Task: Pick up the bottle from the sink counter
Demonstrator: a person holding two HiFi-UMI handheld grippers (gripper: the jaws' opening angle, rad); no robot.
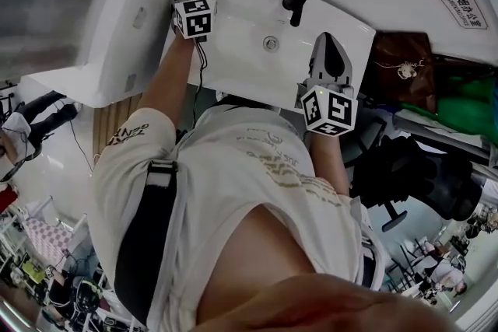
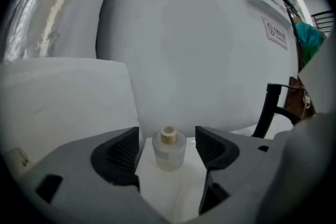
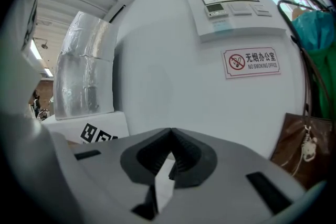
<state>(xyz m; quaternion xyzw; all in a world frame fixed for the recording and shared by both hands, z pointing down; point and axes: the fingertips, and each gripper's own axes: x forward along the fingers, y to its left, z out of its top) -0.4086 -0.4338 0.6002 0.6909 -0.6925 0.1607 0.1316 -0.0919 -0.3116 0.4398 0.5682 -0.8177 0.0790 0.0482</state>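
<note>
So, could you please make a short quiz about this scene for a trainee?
1. True or false: the right gripper is shut and holds nothing.
2. What stands between the open jaws of the left gripper? A) a cup B) a small clear bottle with a gold neck C) a soap bar
3. What colour is the faucet on the sink counter?
Key: 1 true; 2 B; 3 black.
</note>
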